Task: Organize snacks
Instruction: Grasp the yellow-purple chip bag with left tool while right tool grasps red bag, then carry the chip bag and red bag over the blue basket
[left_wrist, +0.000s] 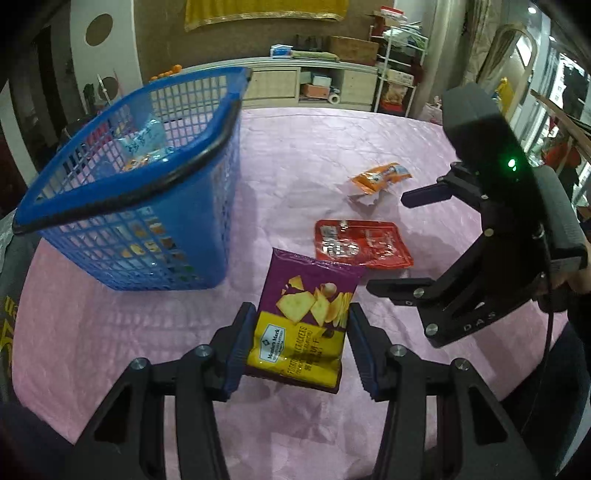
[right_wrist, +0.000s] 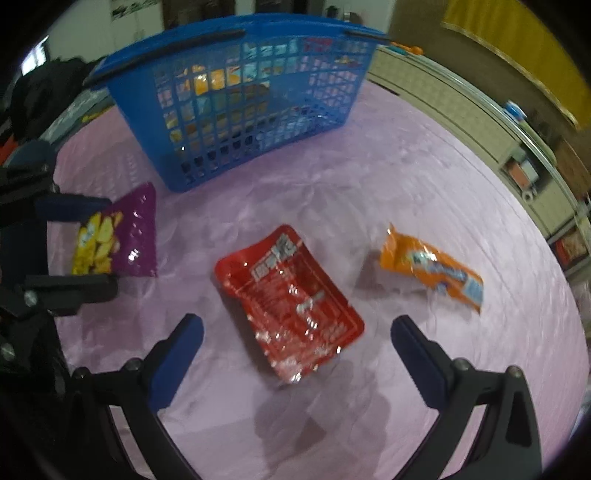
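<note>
A purple and yellow cracker bag (left_wrist: 306, 317) sits between the fingers of my left gripper (left_wrist: 301, 343), which is shut on its sides; it also shows in the right wrist view (right_wrist: 114, 236). A red pouch (left_wrist: 360, 243) lies flat beyond it. My right gripper (right_wrist: 295, 354) is open above the red pouch (right_wrist: 291, 302), not touching it. An orange wrapper (left_wrist: 380, 177) lies farther back, also in the right wrist view (right_wrist: 432, 269). A blue mesh basket (left_wrist: 122, 192) with several snacks inside stands at the left.
The pink tablecloth (left_wrist: 314, 140) covers the table. The blue basket (right_wrist: 236, 96) stands at the far side in the right wrist view. Low cabinets (left_wrist: 321, 85) and shelves stand beyond the table's far edge.
</note>
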